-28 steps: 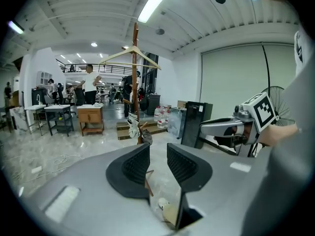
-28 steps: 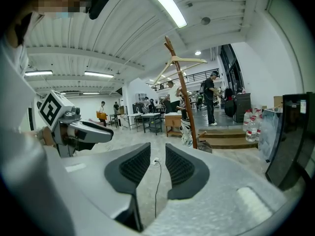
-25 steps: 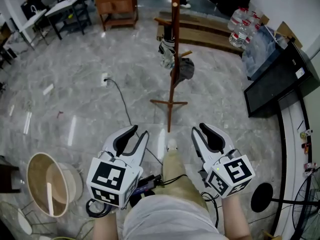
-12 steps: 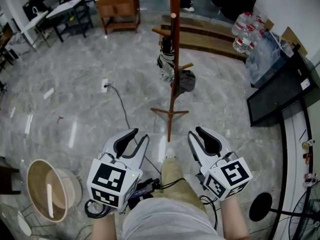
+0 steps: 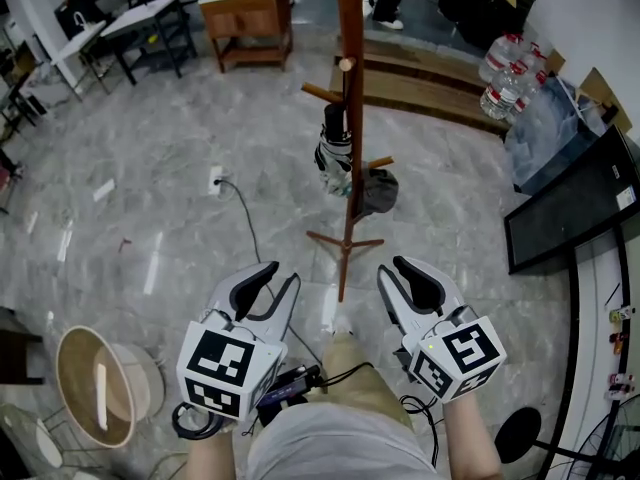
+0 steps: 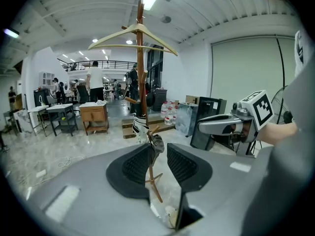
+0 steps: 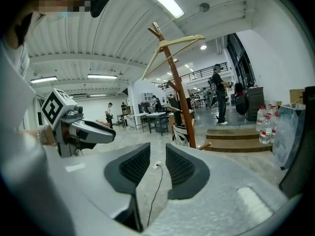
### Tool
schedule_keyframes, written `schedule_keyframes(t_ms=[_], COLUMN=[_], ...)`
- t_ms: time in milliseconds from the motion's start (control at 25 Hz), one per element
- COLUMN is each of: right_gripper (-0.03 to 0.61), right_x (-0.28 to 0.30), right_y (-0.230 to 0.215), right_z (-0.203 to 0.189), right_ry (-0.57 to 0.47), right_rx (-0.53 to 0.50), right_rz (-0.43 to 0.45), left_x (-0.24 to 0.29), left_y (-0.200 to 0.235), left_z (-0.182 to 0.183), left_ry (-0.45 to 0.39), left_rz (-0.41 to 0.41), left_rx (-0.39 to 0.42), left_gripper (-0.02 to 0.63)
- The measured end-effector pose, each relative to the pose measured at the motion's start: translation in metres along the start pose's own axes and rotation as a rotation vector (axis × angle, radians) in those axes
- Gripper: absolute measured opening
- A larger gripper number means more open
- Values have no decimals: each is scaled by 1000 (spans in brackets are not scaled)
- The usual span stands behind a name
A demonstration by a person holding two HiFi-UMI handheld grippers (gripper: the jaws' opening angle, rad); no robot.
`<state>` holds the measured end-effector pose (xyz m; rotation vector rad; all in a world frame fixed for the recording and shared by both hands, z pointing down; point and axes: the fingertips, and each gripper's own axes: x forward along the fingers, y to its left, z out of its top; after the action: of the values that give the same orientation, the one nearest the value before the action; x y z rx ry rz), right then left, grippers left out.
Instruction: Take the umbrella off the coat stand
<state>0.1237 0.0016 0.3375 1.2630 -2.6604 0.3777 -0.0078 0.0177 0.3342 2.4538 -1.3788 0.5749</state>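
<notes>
A wooden coat stand (image 5: pixel 349 118) rises from the marble floor ahead of me. On its left side a folded black-and-white umbrella (image 5: pixel 335 154) hangs from a peg, and a dark cloth item (image 5: pixel 378 191) hangs on the right. The left gripper (image 5: pixel 275 280) and right gripper (image 5: pixel 396 271) are held side by side short of the stand's feet, both open and empty. In the left gripper view the umbrella (image 6: pixel 140 125) shows above the jaws of the left gripper (image 6: pixel 158 157). In the right gripper view the stand (image 7: pixel 180 97) stands beyond the right gripper (image 7: pixel 157 162).
A wooden hanger (image 6: pixel 133 36) crowns the stand. A cable (image 5: pixel 246 214) runs across the floor to the left. Water bottles (image 5: pixel 506 72) and a black screen (image 5: pixel 572 206) stand at the right, a round basket (image 5: pixel 96 378) at the lower left, tables (image 5: pixel 246 12) behind.
Both grippers have moved forward toward the coat stand together, so the stand and umbrella sit nearer in the head view. Both gripper openings look the same.
</notes>
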Motion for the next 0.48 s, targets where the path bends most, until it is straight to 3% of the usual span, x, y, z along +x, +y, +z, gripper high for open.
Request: schedule_keyframes(t_ms=[480], right_gripper=[95], right_x=[52], right_y=[-53], right_z=[26], right_ry=[15], right_rx=[-11], right_rz=[60], left_x=[59], left_y=[25], left_z=[36], left_ry=[-4], left_rz=[37], left_rx=[-24], left_gripper=[114])
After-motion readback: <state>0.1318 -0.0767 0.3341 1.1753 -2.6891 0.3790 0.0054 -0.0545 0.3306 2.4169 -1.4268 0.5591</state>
